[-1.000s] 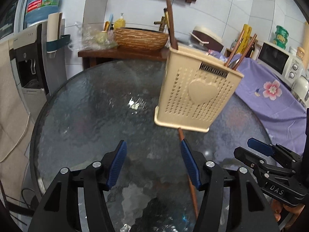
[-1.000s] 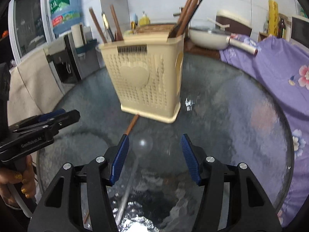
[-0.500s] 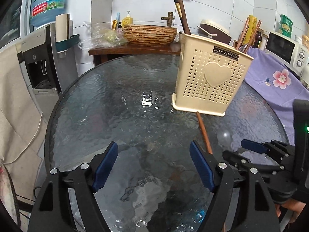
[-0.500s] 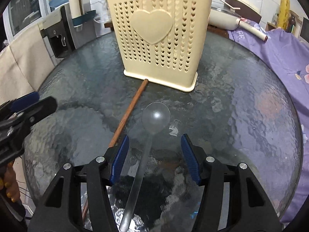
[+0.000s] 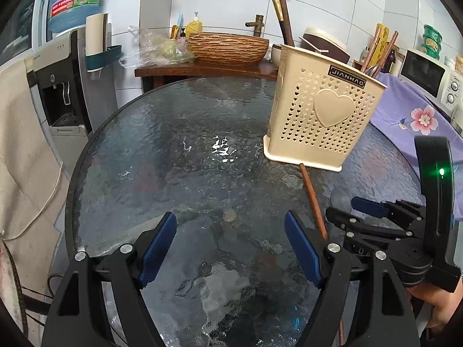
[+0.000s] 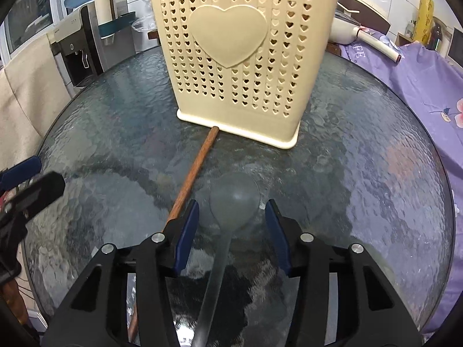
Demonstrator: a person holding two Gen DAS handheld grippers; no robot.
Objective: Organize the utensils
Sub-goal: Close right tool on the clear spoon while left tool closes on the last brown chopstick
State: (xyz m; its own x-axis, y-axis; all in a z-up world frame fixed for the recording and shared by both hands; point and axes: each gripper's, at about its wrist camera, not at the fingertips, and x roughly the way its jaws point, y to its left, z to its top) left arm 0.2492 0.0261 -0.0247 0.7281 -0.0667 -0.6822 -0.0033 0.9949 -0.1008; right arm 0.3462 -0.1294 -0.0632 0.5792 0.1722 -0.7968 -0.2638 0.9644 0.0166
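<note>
Your right gripper [image 6: 232,225] is pointed down at the table with its blue pads straddling the translucent plastic spoon [image 6: 233,202], where bowl meets handle. The jaws are closing, but there is clear gap on both sides, so nothing is grasped yet. Straddling the neck makes sense: it is the narrowest part, and the long handle runs back under the gripper body, so a pinch there should lift it roughly balanced.

Just left of your left pad lies the brown wooden chopstick [image 6: 194,173], its far tip touching the base of the cream perforated plastic utensil holder with the raised heart [image 6: 231,37]. It sits close enough that the closing pad could nudge it; watch that.

Your left gripper [image 5: 230,245] hangs wide open over bare tabletop, holding nothing, well clear of the spoon.

The holder stands upright on the round textured dark glass table [image 5: 144,159], with other sticks already poking out of its top, so it looks like the destination. Around the table: a water dispenser [image 5: 62,86] at the left, a woven basket [image 5: 228,47] on a wooden side shelf, and purple floral cloth [image 5: 416,112] at the right.
</note>
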